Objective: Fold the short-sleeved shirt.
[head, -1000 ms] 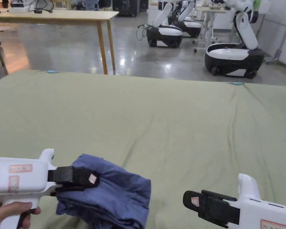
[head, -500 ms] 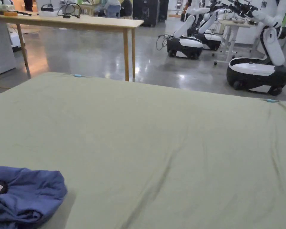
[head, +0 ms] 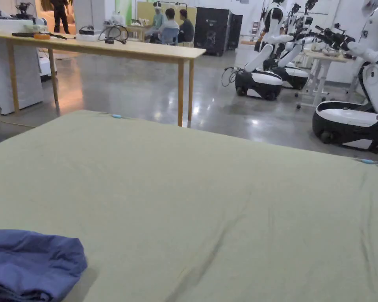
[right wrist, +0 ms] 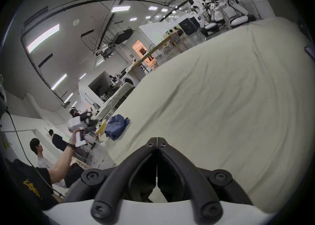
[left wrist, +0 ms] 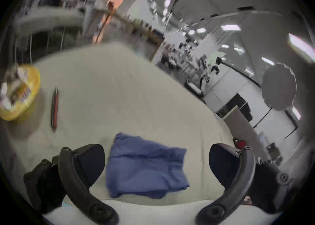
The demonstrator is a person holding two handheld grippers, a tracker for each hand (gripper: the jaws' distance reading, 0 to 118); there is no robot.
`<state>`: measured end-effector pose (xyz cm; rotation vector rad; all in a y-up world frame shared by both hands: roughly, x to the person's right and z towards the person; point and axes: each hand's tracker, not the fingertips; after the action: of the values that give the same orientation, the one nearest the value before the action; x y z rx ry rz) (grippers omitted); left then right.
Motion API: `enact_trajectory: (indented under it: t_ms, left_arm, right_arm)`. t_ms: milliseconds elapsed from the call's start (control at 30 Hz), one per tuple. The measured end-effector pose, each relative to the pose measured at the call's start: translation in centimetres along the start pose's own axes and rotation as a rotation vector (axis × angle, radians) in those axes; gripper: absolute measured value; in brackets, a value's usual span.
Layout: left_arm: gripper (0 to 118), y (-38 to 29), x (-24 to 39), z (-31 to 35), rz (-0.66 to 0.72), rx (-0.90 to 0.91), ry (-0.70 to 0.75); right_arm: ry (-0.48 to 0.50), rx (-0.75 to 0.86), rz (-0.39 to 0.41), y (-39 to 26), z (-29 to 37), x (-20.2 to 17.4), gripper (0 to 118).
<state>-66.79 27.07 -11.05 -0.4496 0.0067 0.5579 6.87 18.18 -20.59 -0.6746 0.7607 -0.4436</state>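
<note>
Cloth (head: pixel 208 204) of pale green covered the desk and took up the lower two thirds of the head view, lightly creased toward the right. Beyond its far edge, at the upper left of that view, stood a long wooden table (head: pixel 145 49) on a glossy grey floor (head: pixel 117 92), and wheeled white and black robots (head: pixel 351 122) were parked at the upper right. Seated people (head: pixel 171 28) showed far off at the top centre.

The shirt (head: pixel 32 263), blue and bundled into a loosely folded heap, lay on the cloth at the lower left corner of the head view. In the left gripper view it sat at the lower centre (left wrist: pixel 144 165), flat on the cloth, with nothing touching it. In the right gripper view it appeared small at the centre left (right wrist: pixel 116 126), near the desk's edge.

The left gripper (left wrist: pixel 156 158) had its fingers (left wrist: pixel 91 162) spread wide apart at the bottom of its own view, one at either side of the shirt and clear of it. It also showed far off in the right gripper view (right wrist: pixel 80 124), held up in a hand beside the shirt. The right gripper (right wrist: pixel 157 141) had its fingers pressed together at the tips, with nothing between them, low over bare cloth.

A yellow bowl (left wrist: pixel 18 92) and a dark pen (left wrist: pixel 54 107) lay blurred at the left of the left gripper view.
</note>
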Motion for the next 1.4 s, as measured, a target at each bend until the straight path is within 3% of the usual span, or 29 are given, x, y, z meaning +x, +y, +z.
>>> enact_trajectory:
  t_ms: [100,133,200,300,400,500,600,767,833,967,1000,1067,1167,1200,1333,1400]
  left_arm:
    - [114,-4.0,9.1,0.0,-0.153,0.134,0.029]
    - [107,-6.9,13.9,0.0,-0.252,0.217,0.074]
    - [84,-10.5,19.7,-1.7,-0.354,0.277,0.109]
    - [21,-14.8,26.7,-5.3,-0.314,0.199,0.003]
    - [1,-17.9,30.5,-8.4,-0.221,0.122,-0.159]
    - [0,-20.3,35.6,-11.1,-0.373,0.155,-0.040]
    - [0,-19.4,40.2,-11.4,-0.383,0.184,-0.101]
    - [0,-13.5,48.8,-12.5,-0.545,0.354,-0.013]
    - [0,-10.2,52.0,-14.2,-0.568,0.359,-0.023]
    - [0,-5.2,56.0,-18.6,-0.577,0.401,-0.003]
    - [0,-4.4,56.7,-19.8,-0.591,0.432,0.005]
    - [0,-3.0,57.8,-22.0,-0.650,0.447,0.016]
    - [0,-1.6,59.0,-25.1,-0.755,0.537,0.085]
    - [0,-1.4,59.0,-25.4,-0.749,0.553,0.049]
    - [0,-1.1,58.4,-26.7,-0.676,0.475,0.054]
    - [0,-1.5,58.0,-27.0,-0.660,0.483,0.057]
  right_arm:
    - [-0.095,0.032,0.069,0.5,1.8,0.0,1]
    - [-0.127,0.039,0.099,0.7,2.3,0.0,1]
    - [-0.132,0.050,0.089,0.8,3.2,0.1,1]
    - [-0.108,0.077,0.054,0.7,4.6,1.0,1]
    - [-0.168,0.111,0.074,0.7,6.2,1.6,1]
    - [-0.330,0.148,0.139,1.0,7.7,1.7,1]
    - [-0.428,0.220,0.283,4.0,9.7,0.7,1]
    - [-0.572,0.383,0.534,15.0,11.2,-2.2,1]
    - [-0.613,0.416,0.590,19.8,10.6,-2.8,1]
    - [-0.675,0.504,0.565,28.5,8.0,-1.8,1]
    - [-0.735,0.517,0.562,30.6,6.9,-1.2,1]
    - [-0.704,0.519,0.514,33.7,5.7,0.5,1]
    - [-0.802,0.526,0.550,36.5,3.6,2.5,1]
    - [-0.823,0.511,0.561,36.8,3.1,3.0,1]
    - [-0.802,0.552,0.446,36.6,2.9,4.3,1]
    - [-0.756,0.613,0.436,36.2,3.4,4.4,1]
